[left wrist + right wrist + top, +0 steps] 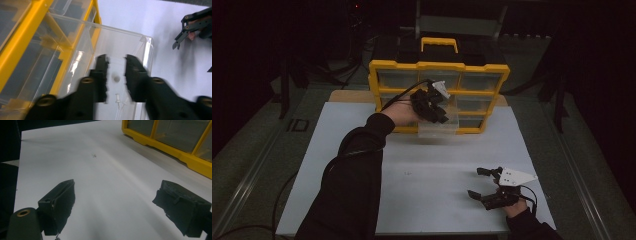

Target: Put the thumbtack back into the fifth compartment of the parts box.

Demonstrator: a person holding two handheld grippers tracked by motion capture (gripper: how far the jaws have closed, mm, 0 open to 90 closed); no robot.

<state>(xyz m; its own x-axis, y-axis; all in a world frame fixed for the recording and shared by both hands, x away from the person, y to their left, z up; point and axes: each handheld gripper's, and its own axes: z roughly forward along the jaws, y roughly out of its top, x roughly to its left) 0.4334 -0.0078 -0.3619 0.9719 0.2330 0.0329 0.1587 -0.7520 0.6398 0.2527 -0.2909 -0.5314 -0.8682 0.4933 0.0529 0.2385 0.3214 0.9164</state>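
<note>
1. Low right of the high view: right gripper (486, 183) parked on the white table (362, 145), jaws spread wide and empty; the same wide gap over bare table in the right gripper view (113, 202)
2. Centre of that view, farther up: small dark speck (94, 155) on the sheet, too small to identify
3. Middle of the high view: left hand (402, 111) with the left gripper (438, 111) reaching to the front of the yellow organizer (439, 66), right at the clear drawer (439, 127) pulled out from the lower row
4. In the left gripper view: left gripper (116, 76) with jaws part-way apart, straddling the front lip of the clear drawer (120, 45); light visible on either side of the tab between the pads, so loosely around it rather than clenched
5. Inside the drawer, bottom centre of that view: a few small white pin-like parts (118, 98), otherwise see-through floor
6. Upper left of the same view: yellow frame and neighbouring clear bins of the organizer (27, 32), drawer mostly drawn out of its slot but its back end apparently not yet free
7. Step in hand, judged: handling the pulled-out drawer by its front tab, grip just slackened
8. Next move, judged: either re-clench on the tab and slide the drawer straight along its rails, or back the left hand off; level pull needed to avoid spilling the small parts or jamming the drawer
</note>
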